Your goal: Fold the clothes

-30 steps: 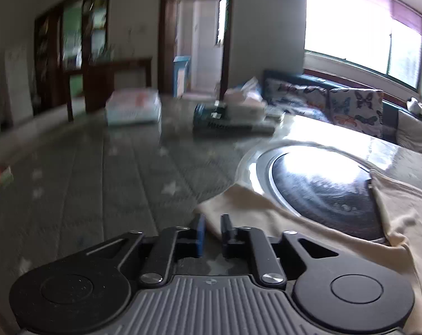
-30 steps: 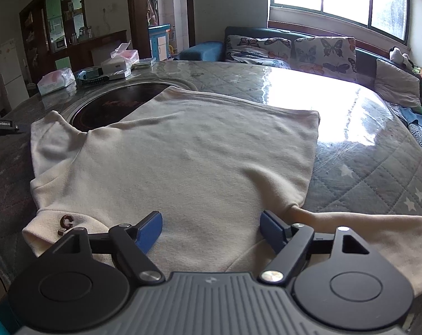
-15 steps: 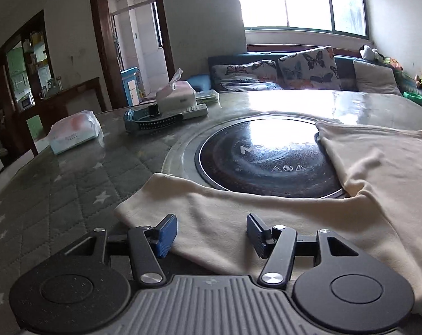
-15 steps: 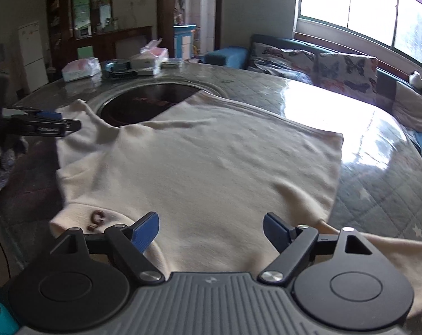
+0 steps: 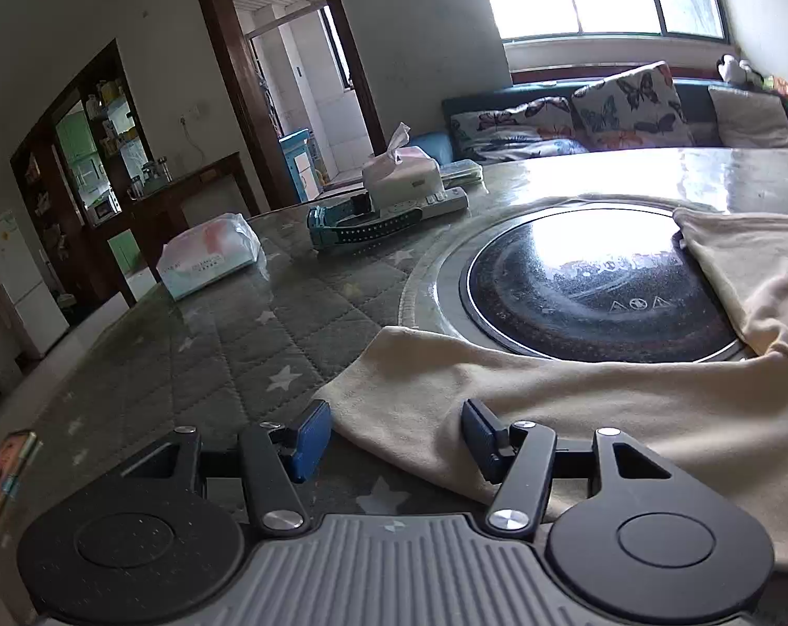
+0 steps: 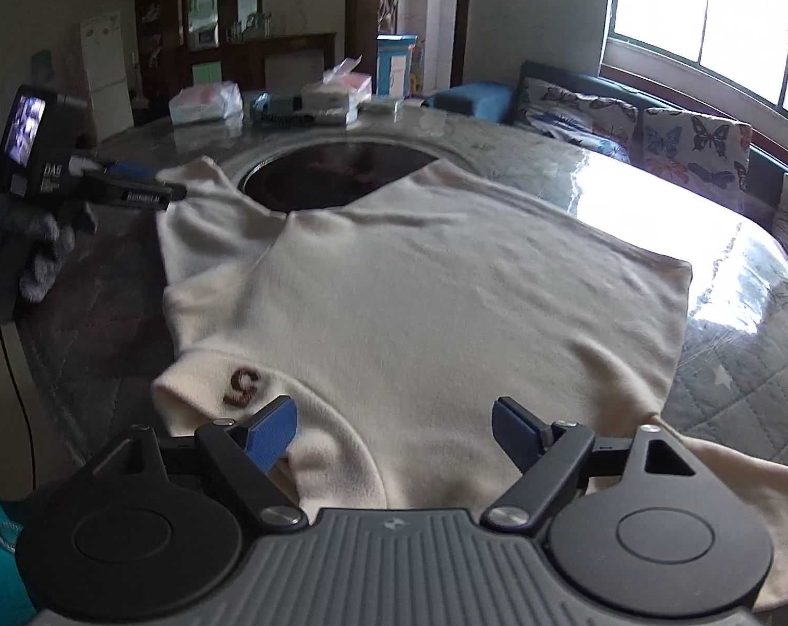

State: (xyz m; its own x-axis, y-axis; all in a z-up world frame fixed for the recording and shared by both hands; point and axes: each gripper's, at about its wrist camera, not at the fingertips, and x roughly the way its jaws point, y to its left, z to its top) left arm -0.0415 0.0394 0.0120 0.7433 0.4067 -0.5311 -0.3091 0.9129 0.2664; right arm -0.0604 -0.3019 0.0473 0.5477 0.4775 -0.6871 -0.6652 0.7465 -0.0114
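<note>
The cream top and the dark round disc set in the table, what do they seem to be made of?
Cream top: soft, matte knit, probably fleece or cotton; it drapes and wrinkles. Dark round disc: likely glossy glass or ceramic with a metal rim; it mirrors the window.

Left hand-held gripper [image 5: 394, 435]: black linkage arms, silver pivot screws, blue pads, grey ribbed body between two round black discs.
Right hand-held gripper [image 6: 394, 430]: same build, blue pads on black arms.
Left unit seen from the right wrist: black box with a small lit screen [image 6: 26, 122], white lettering.
Glove [image 6: 23, 240]: grey knit.
Cable [image 6: 15, 391]: thin, black.
</note>
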